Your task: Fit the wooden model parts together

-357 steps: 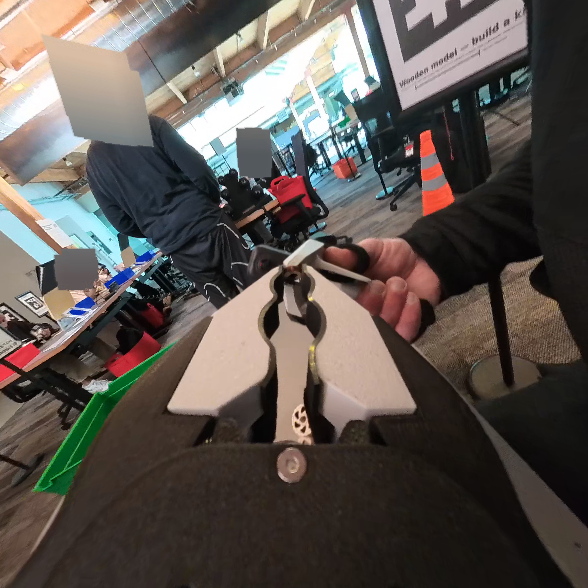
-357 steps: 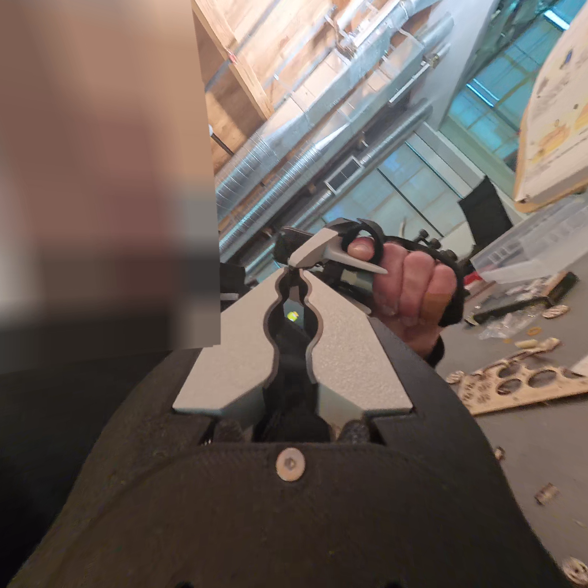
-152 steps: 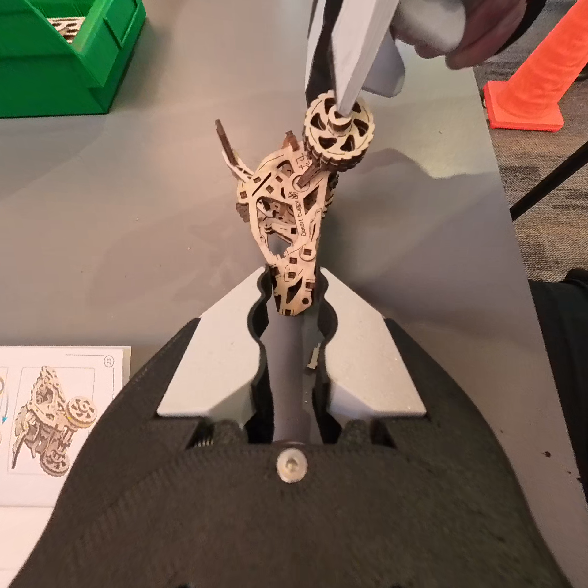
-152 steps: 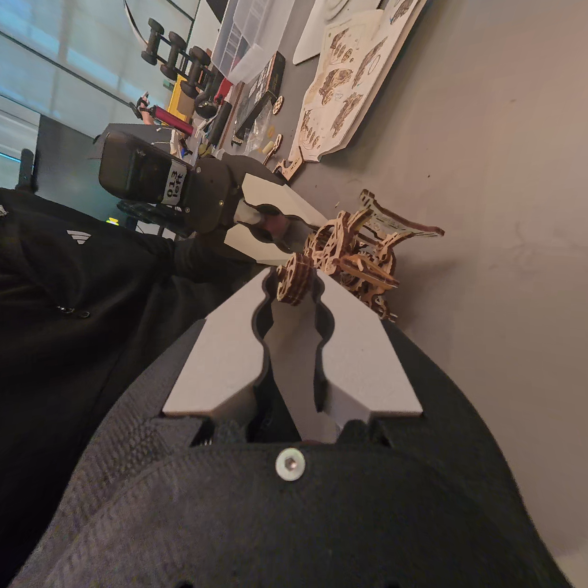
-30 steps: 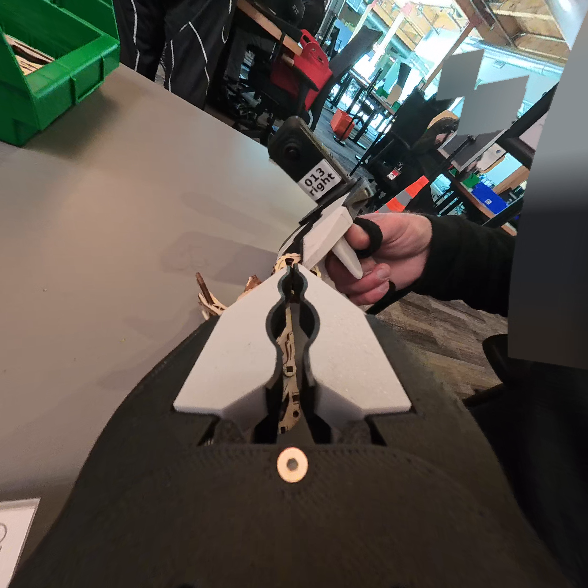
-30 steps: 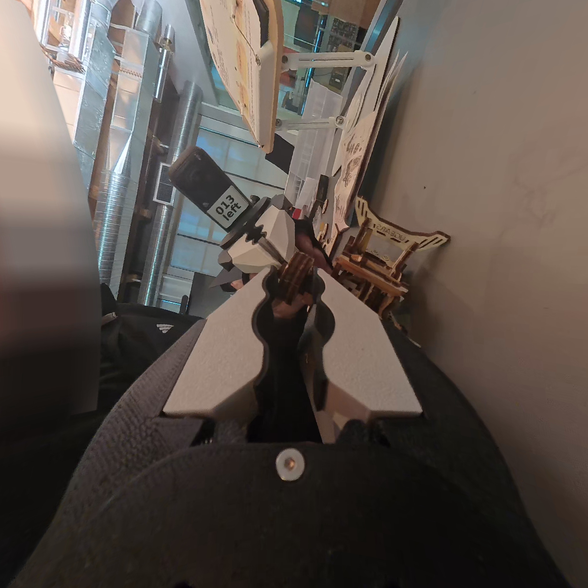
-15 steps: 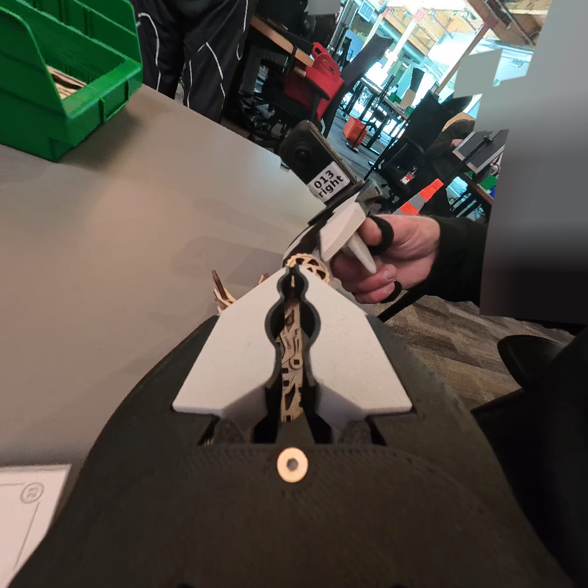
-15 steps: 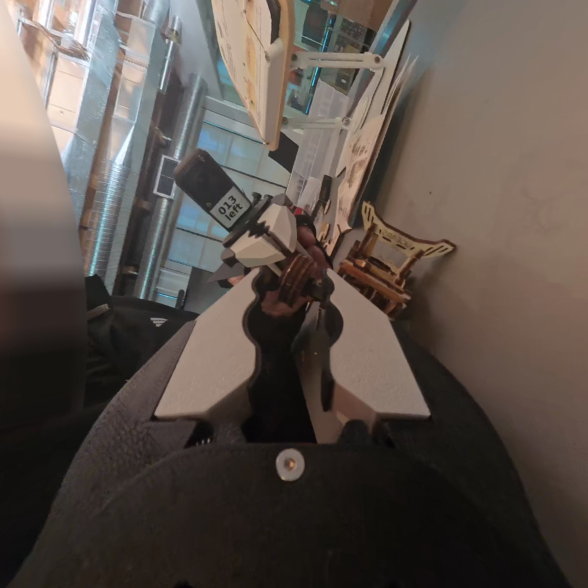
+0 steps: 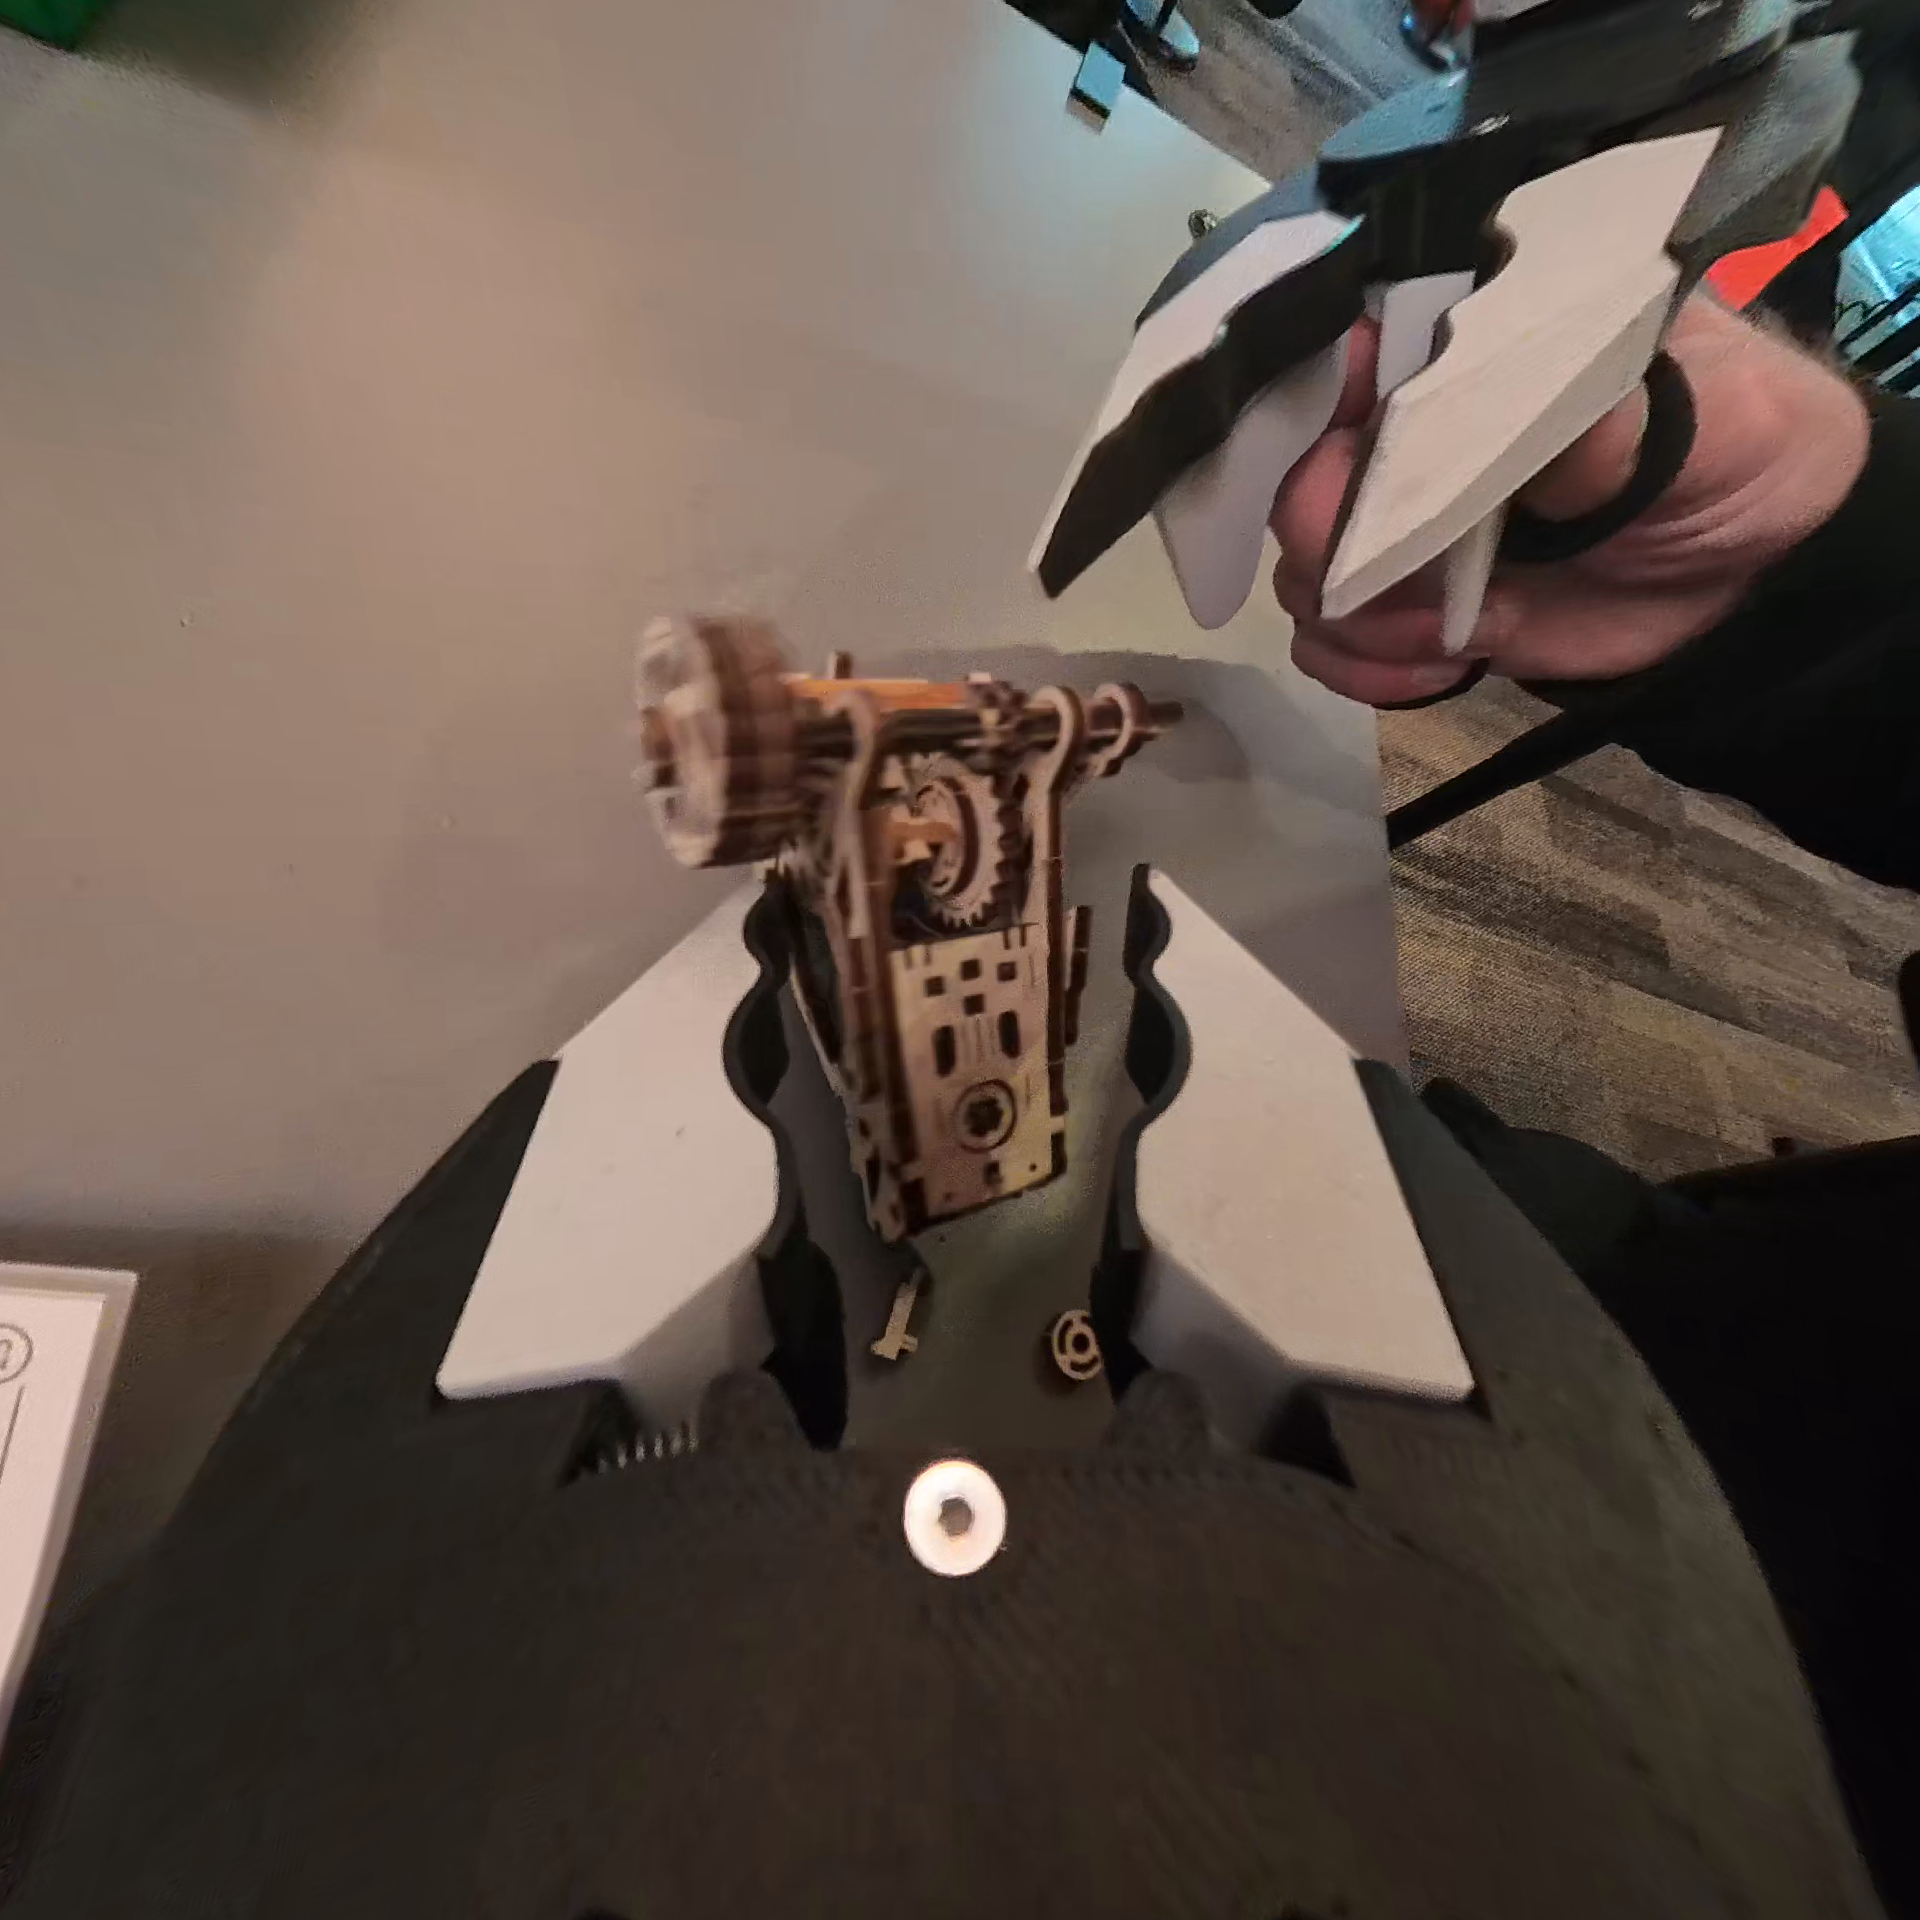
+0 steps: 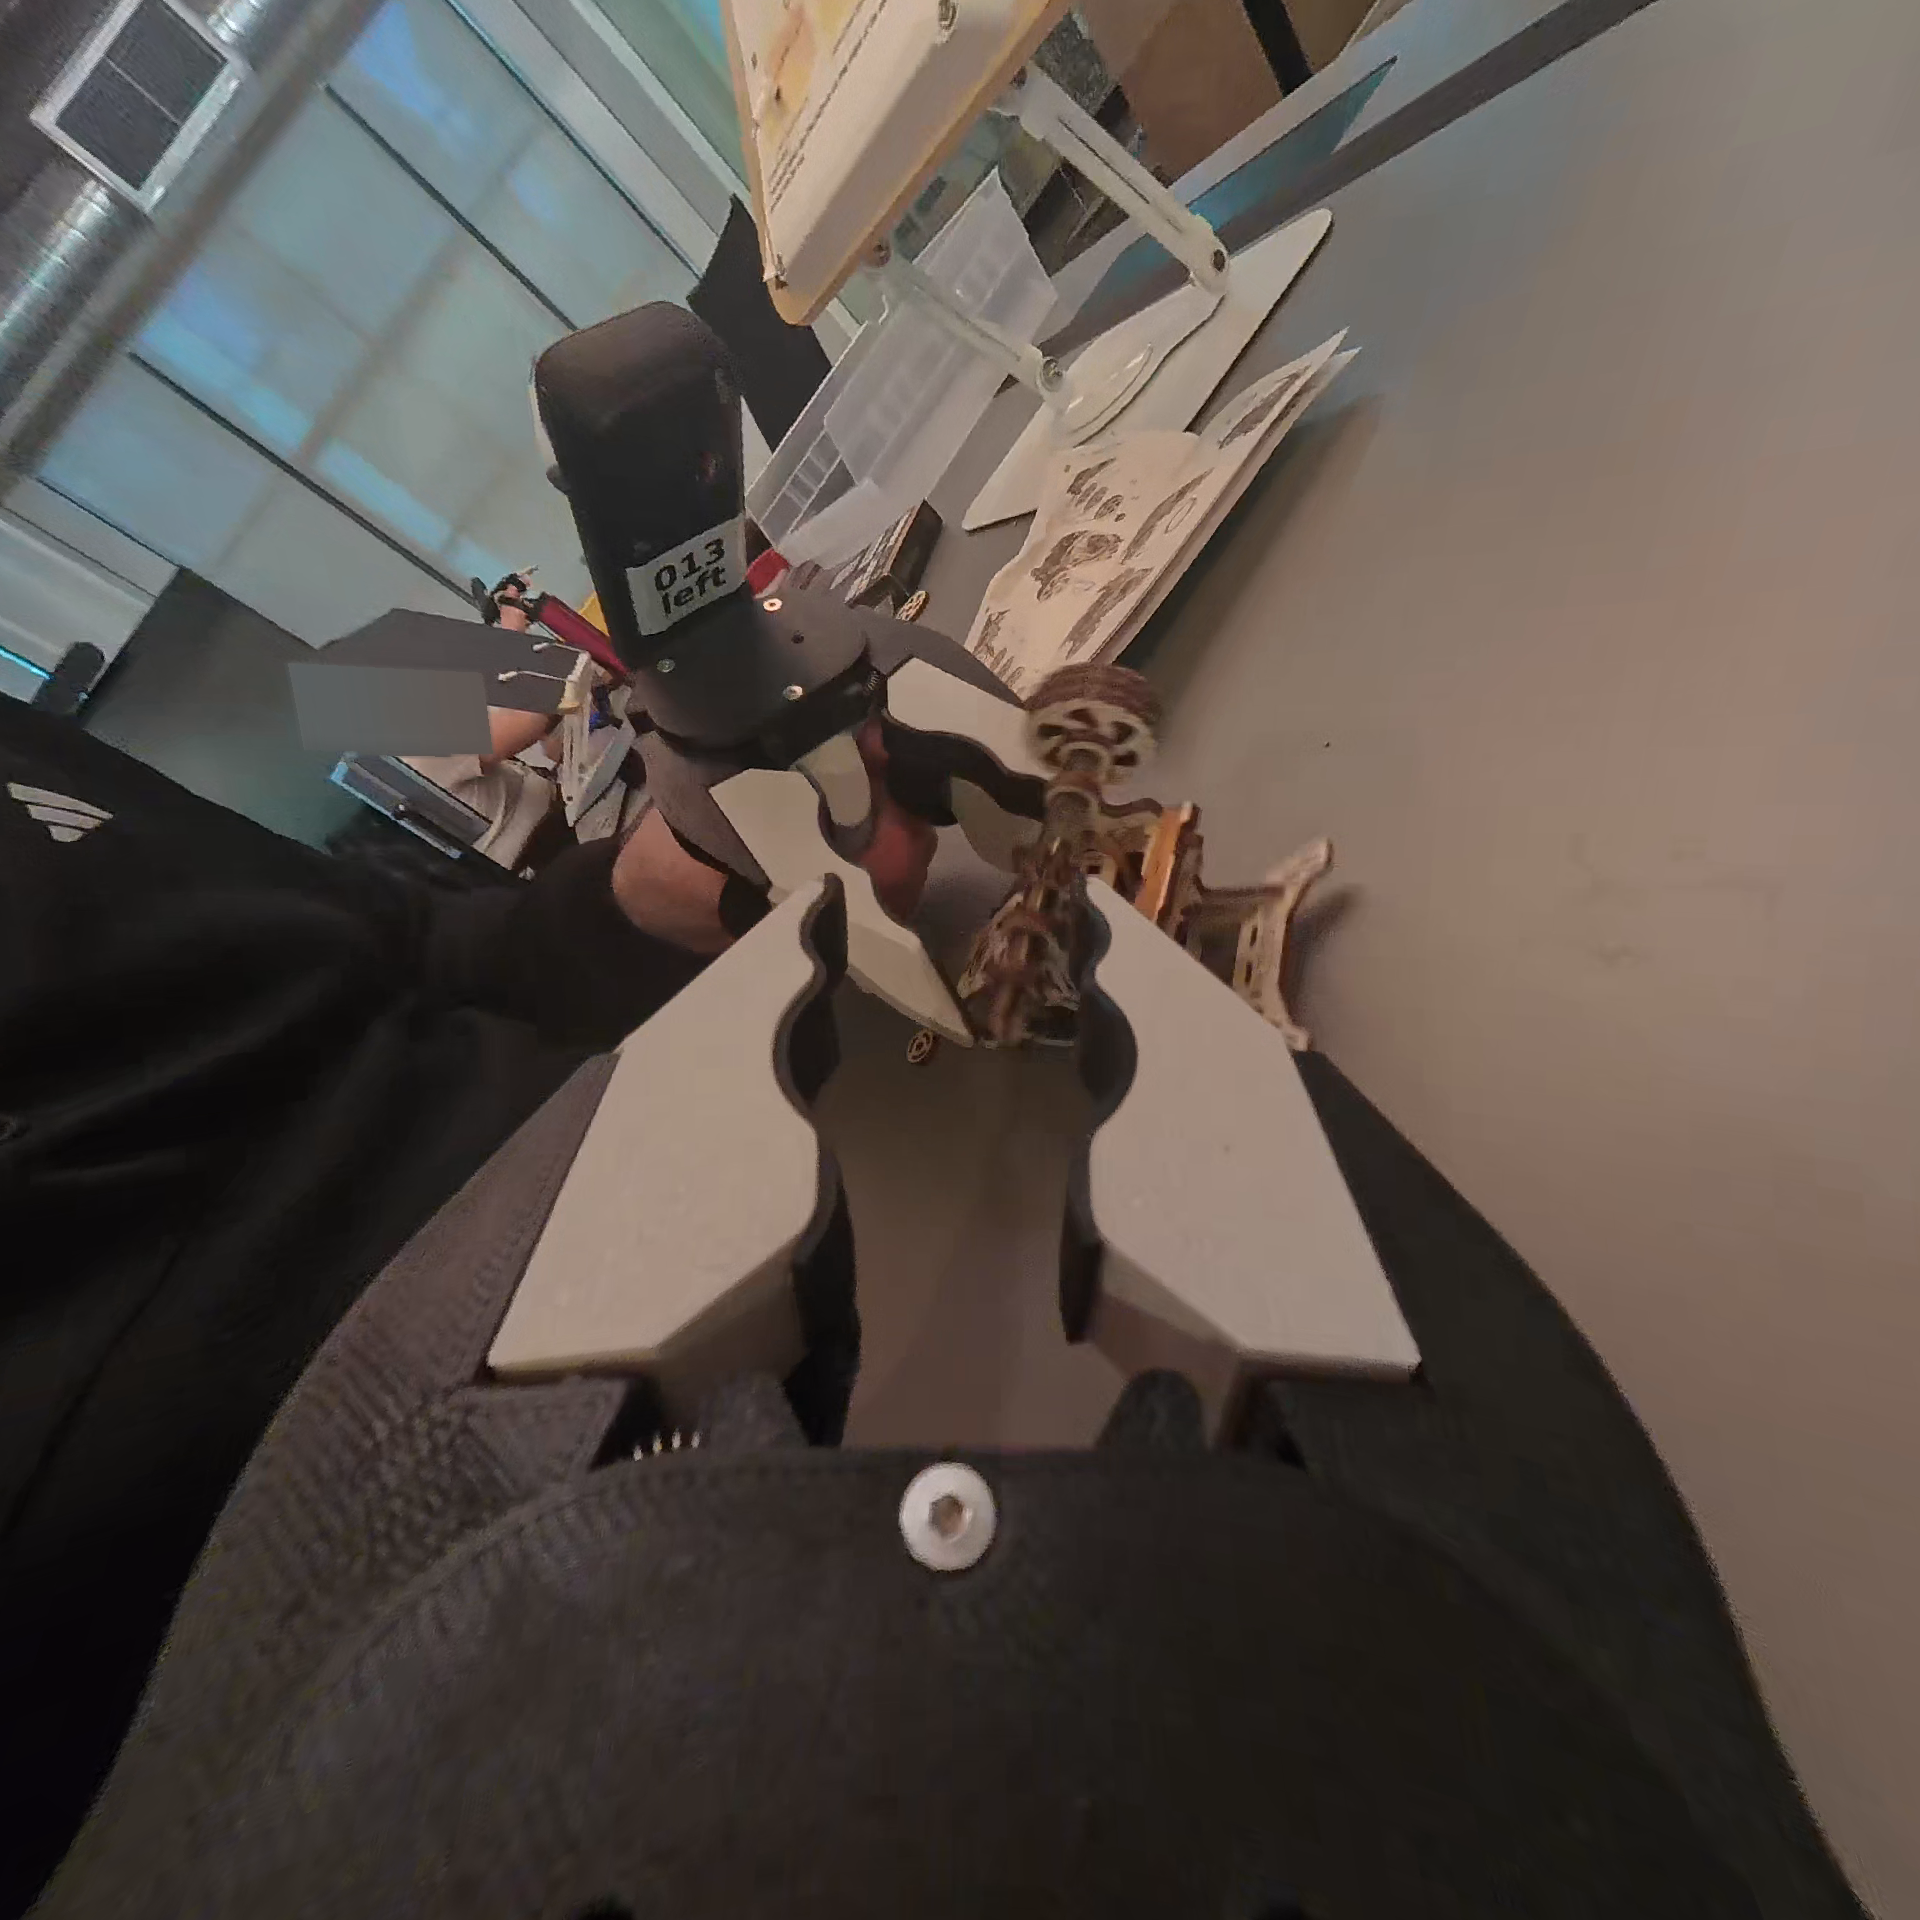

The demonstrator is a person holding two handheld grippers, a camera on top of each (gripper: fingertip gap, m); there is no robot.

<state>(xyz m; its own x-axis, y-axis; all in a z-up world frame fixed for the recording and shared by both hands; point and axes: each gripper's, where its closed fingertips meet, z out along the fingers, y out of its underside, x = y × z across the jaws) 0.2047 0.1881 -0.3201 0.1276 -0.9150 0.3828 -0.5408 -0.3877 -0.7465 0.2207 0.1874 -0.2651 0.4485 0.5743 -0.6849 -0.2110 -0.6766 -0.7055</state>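
Note:
The wooden model [image 9: 940, 997] stands on the grey table [image 9: 416, 436] between the fingers of my left gripper [image 9: 951, 894], which is wide open around it. A wooden wheel [image 9: 717, 743] sits on the left end of its top axle and looks blurred. My right gripper [image 9: 1195, 592] is open and empty, up and to the right of the model. In the right wrist view my right gripper [image 10: 956, 899] is open just short of the model [image 10: 1023, 935]. The wheel [image 10: 1096, 717] shows at its top, and the left gripper [image 10: 992, 873] straddles it.
A small wooden peg [image 9: 899, 1320] and a small wooden ring [image 9: 1075, 1361] lie on the table between my left fingers. A white instruction sheet [image 9: 42, 1413] lies at the left. Wooden part sheets [image 10: 1143, 540], a clear box [image 10: 914, 384] and a white stand base [image 10: 1195, 343] sit beyond. The table edge [image 9: 1382, 790] is on the right. The grippers' ends are close to 6 centimetres from one another.
Both grippers have opened. My right gripper let go of the wheel, which stays on the model's axle, and drew back. My left gripper released the model, which now stands on the table.

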